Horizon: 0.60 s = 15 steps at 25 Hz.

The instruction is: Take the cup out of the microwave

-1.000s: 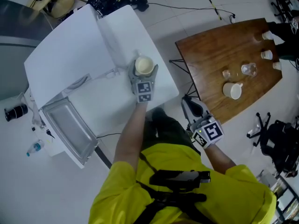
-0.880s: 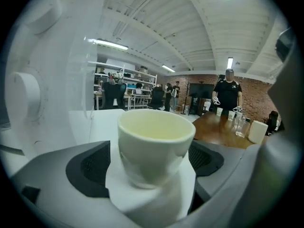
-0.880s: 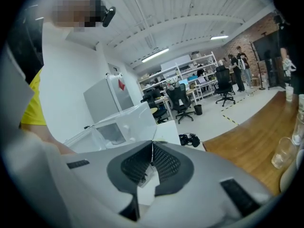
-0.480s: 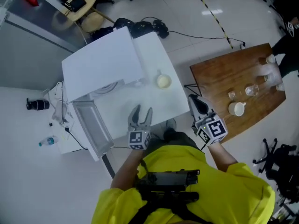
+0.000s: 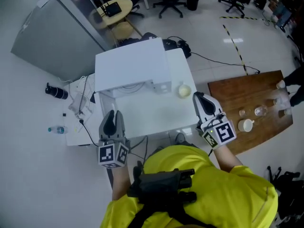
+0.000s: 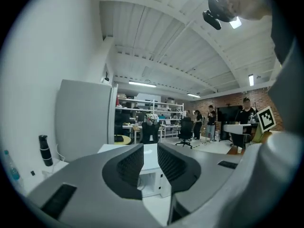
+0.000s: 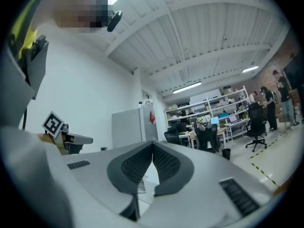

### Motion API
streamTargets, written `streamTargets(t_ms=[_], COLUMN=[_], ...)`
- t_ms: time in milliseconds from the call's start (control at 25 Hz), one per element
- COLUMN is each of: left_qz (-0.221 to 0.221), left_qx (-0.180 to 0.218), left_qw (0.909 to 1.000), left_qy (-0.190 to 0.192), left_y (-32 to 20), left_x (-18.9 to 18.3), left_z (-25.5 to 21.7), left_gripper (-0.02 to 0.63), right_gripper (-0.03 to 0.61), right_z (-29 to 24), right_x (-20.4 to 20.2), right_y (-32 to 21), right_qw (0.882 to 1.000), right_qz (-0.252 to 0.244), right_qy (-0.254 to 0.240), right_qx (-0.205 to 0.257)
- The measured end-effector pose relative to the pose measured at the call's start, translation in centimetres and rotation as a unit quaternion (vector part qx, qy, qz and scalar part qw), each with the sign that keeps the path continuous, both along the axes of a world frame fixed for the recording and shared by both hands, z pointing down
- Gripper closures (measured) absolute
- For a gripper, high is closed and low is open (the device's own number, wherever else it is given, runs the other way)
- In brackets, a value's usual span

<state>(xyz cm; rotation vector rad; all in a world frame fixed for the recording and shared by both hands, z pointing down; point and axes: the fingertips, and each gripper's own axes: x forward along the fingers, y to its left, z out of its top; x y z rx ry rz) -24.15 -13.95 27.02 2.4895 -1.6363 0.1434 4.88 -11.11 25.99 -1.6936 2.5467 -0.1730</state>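
In the head view a cream cup (image 5: 184, 90) stands on the white table (image 5: 156, 113), just right of the white microwave (image 5: 130, 68). My left gripper (image 5: 113, 119) is lifted well clear of the table at its near left corner, far from the cup. Its jaws are closing, with a narrow gap and nothing between them (image 6: 150, 163). Raised near the table's right edge, my right gripper (image 5: 205, 104) is a short way this side of the cup. Its jaws (image 7: 152, 148) meet at the tips and hold nothing.
A wooden table (image 5: 247, 94) at the right carries a white mug (image 5: 245, 125) and several small glasses. A grey cabinet (image 5: 52, 32) stands at the back left. A black bottle (image 5: 56, 91), a plastic bottle (image 5: 57, 129) and cables lie on the floor at the left.
The left gripper has let go of the cup on the white table, drawn back toward me and risen, its jaws narrowing. The right gripper has risen too. The head view has pulled back.
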Motion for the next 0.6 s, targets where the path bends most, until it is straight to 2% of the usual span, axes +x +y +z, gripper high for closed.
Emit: streamTargets(t_ms=[160,360,600], left_qz=[-0.012,0.002,0.030], left_qx=[0.003,0.000,-0.009], left_qw=[0.9999,1.0000,0.9994], left_qy=[0.002,0.008,0.012], left_y=[1.1,1.6,1.8], left_x=[-2.6,-2.9,-2.0], left_z=[-1.7,-2.0,-1.2], left_gripper=[0.528,0.528,0.528], right_gripper=[0.574,0.574,0.574], right_z=[-1.5,-1.7,-1.7], right_x=[-0.5,-0.7,-2.8], right_y=[1.0,1.7,2.4], right_qw=[1.000,1.000,1.000], right_qz=[0.001,0.016,0.014], right_qy=[0.009,0.012,0.010], right_qx=[0.008,0.005,-0.002])
